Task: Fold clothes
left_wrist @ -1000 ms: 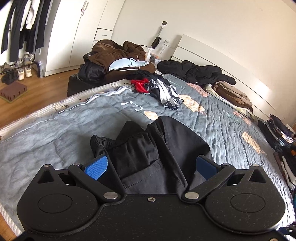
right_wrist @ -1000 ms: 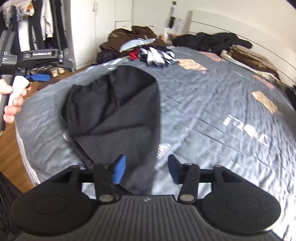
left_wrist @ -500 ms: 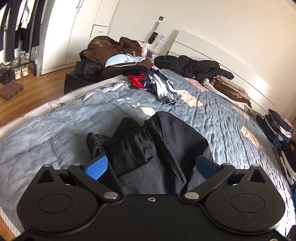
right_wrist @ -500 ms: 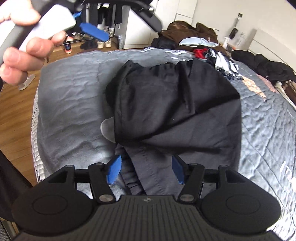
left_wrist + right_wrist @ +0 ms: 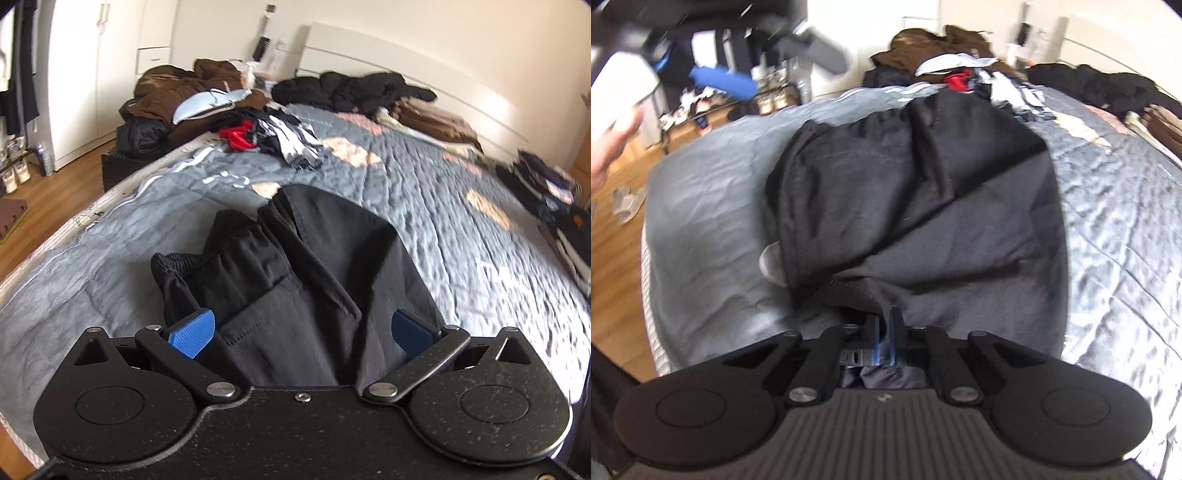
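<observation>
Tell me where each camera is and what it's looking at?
Left wrist: sits on the left gripper, looking along its open fingers over the black trousers up the bed to the headboard.
Right wrist: sits on the right gripper, shut on the trousers' near edge, facing the wardrobe; a hand shows.
Both show the trousers, bed and brown coat.

The right gripper (image 5: 882,341), spread apart 0.5 s ago, has clamped onto the black trousers (image 5: 916,206).
</observation>
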Demonstrator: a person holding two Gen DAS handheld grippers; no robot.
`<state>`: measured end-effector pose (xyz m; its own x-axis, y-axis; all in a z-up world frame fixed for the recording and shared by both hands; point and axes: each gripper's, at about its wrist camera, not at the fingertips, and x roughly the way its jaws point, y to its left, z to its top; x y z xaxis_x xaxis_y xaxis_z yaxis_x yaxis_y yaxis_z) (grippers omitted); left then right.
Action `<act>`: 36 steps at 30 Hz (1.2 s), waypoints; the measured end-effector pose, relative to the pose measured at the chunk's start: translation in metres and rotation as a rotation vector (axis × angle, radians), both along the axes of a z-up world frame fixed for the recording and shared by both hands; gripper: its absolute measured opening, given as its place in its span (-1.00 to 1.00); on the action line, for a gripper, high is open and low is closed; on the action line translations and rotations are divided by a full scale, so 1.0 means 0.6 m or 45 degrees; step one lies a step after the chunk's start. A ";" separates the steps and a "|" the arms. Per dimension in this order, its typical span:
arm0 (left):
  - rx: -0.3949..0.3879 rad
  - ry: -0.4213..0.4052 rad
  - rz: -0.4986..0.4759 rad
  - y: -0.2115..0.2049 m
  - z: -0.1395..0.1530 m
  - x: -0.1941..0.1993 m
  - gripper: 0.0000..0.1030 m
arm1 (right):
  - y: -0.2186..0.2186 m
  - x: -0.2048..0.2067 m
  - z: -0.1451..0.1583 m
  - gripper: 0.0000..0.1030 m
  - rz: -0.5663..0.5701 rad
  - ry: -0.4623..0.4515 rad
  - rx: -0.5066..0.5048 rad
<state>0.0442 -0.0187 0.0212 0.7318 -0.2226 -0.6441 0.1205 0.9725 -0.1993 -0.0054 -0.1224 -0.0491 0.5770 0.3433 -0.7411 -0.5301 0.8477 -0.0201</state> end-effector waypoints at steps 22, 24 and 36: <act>0.009 0.021 -0.404 -0.062 -0.008 -0.095 1.00 | -0.182 -0.046 0.118 -0.95 -0.368 -0.173 0.040; 0.011 0.023 -0.409 -0.064 -0.008 -0.096 1.00 | -0.206 -0.049 0.116 -0.95 -0.425 -0.181 0.017; 0.033 0.026 -0.408 -0.058 -0.012 -0.093 1.00 | -0.189 -0.061 0.089 -0.58 -0.219 -0.095 0.105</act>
